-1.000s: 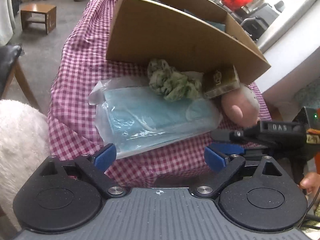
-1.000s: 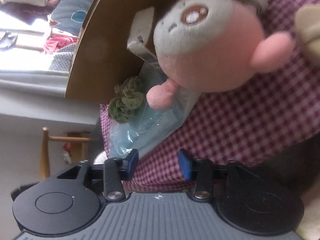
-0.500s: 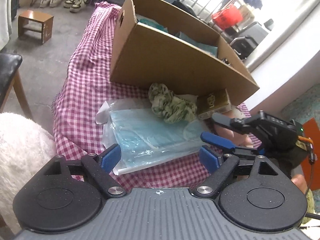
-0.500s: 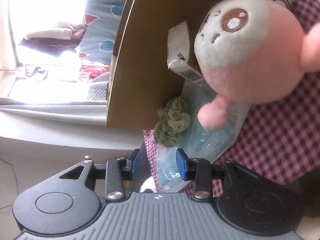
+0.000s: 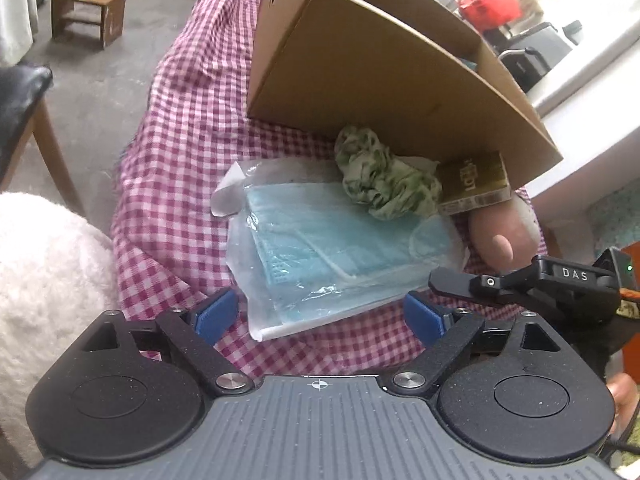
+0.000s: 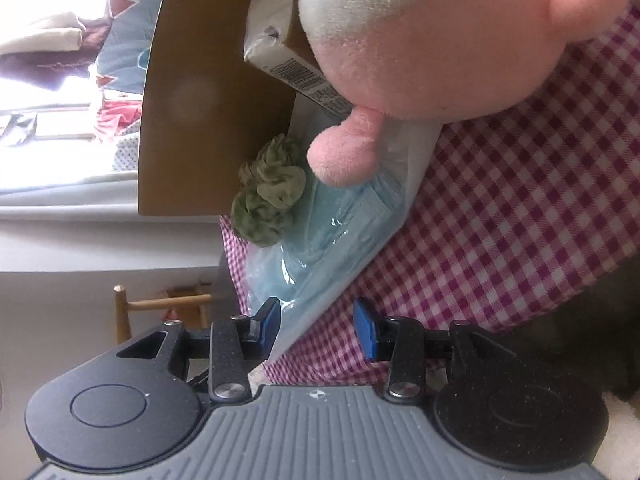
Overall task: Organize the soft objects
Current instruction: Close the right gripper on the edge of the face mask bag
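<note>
A clear bag of blue face masks (image 5: 336, 248) lies on the pink checked cloth (image 5: 180, 168) in front of a cardboard box (image 5: 380, 80). A green scrunchie (image 5: 380, 176) rests on the bag's far edge, against the box. A pink and grey plush toy (image 5: 500, 232) lies to the right, beside a gold packet (image 5: 476, 184). My left gripper (image 5: 320, 316) is open, just short of the bag's near edge. My right gripper (image 6: 316, 328) is open, rolled sideways, at the bag's (image 6: 340, 240) corner, with the plush (image 6: 420, 32) close ahead. The scrunchie (image 6: 272, 192) shows beyond.
A white fluffy cushion (image 5: 44, 288) sits at the left edge of the table. A dark chair (image 5: 20, 96) and a small wooden stool (image 5: 88, 12) stand on the floor to the left. The right gripper's body (image 5: 560, 288) reaches in from the right.
My left gripper has moved closer to the mask bag. My right gripper has moved in toward the plush and opened wider; its fingers now stand at the bag's corner.
</note>
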The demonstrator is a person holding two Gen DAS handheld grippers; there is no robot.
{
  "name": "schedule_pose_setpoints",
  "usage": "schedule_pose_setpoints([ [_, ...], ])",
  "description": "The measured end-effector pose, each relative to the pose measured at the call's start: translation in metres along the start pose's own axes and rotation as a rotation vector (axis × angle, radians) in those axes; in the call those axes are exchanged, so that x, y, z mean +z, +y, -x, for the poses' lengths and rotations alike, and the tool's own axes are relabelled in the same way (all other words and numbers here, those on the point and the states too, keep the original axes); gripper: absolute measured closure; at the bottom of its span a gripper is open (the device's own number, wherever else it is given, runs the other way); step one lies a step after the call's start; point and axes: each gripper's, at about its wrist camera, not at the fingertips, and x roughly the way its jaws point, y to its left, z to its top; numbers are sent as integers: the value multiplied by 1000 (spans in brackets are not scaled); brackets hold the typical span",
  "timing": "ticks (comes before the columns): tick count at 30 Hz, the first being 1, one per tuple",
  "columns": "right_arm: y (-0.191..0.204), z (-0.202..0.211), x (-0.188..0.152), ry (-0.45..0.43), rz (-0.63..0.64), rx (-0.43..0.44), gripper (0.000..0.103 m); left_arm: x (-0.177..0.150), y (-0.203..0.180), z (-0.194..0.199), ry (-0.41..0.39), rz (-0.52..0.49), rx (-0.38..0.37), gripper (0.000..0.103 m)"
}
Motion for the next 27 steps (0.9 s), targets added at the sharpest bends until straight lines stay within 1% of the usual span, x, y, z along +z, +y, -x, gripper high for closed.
schedule_pose_setpoints([
  [2,-2,1,2,-1,-8,12,60,2,1,-2,0,13,-25,7],
  [5,-7,2,4,2,-29,38,60,4,6,-2,-3,64,-71,6],
  [9,-15,4,5,7,-58,69,61,4,24,-2,26,205,-227,6],
  [10,-15,4,5,9,-57,70,60,3,26,1,23,230,-257,6],
  [12,-16,6,5,13,-50,72,60,2,28,6,8,253,-293,6],
  [15,-20,5,4,23,-73,103,57,2,30,16,-11,263,-329,6],
  [18,-25,5,5,33,-100,138,57,3,32,23,-21,273,-357,6],
  [23,-32,6,6,15,-153,194,56,2,34,31,-34,280,-409,6],
  [25,-34,5,6,-2,-165,218,57,4,30,32,-40,280,-419,6],
  [27,-35,2,5,-8,-169,227,61,5,28,32,-48,273,-425,6],
])
